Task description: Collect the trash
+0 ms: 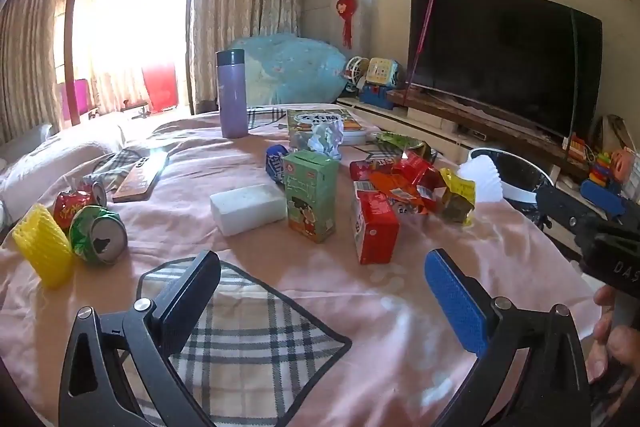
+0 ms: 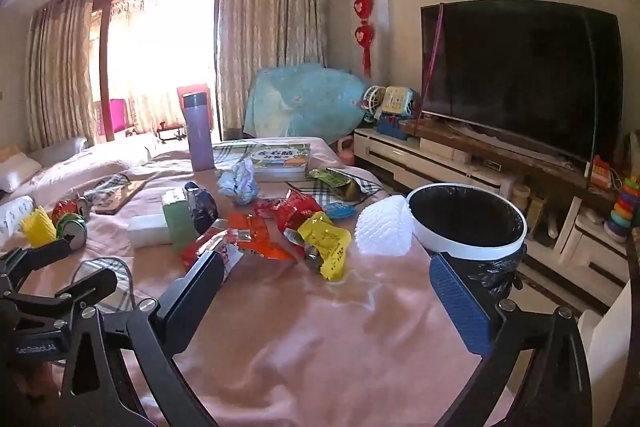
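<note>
left hand-held gripper [image 1: 322,281]: wide open, empty
right hand-held gripper [image 2: 326,285]: wide open, empty
wrappers [image 2: 280,223]: on surface [image 2: 300,327], near bin [image 2: 466,223]

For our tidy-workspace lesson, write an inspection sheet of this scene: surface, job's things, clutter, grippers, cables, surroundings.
Surface: pink cloth, wrinkled, with a plaid mat.
Job's things: crushed cans, green carton, red carton, snack wrappers, crumpled paper; lined bin at the table's edge.
Clutter: purple flask, book, phone.
Grippers: left gripper and right gripper open, empty.
Cables: nothing seen.
Surroundings: television, curtains, toys.
</note>
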The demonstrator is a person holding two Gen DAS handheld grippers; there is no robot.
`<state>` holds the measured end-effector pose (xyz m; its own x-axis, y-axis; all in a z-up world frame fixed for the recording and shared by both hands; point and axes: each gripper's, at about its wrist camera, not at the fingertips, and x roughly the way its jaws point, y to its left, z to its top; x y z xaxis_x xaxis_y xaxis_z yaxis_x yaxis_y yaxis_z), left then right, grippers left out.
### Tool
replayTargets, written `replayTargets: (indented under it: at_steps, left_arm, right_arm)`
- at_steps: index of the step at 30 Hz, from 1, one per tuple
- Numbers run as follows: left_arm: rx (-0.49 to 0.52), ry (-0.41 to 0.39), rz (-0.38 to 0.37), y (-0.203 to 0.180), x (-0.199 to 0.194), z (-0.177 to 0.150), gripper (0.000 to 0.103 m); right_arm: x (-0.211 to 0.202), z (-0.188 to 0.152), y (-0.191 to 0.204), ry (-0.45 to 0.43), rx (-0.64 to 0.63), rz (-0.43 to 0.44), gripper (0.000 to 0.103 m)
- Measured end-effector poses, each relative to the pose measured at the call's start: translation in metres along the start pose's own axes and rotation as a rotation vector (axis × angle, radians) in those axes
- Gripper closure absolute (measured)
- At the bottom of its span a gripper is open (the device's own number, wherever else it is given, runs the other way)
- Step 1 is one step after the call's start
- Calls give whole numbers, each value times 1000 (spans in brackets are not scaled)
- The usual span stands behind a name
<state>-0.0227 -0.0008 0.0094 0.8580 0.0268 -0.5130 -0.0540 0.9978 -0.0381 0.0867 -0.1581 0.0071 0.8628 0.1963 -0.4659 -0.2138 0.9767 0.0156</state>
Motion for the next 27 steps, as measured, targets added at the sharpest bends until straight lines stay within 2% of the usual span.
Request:
replayTargets:
  at_steps: [9,27]
  left_arm:
    - [-13,-3,14,4,1,3,1]
    - [-15,-1,28,12,4,-3,1]
  right_arm:
    - [5,1,-8,15,52,36,0]
    - [12,-4,0,50,49,76,0]
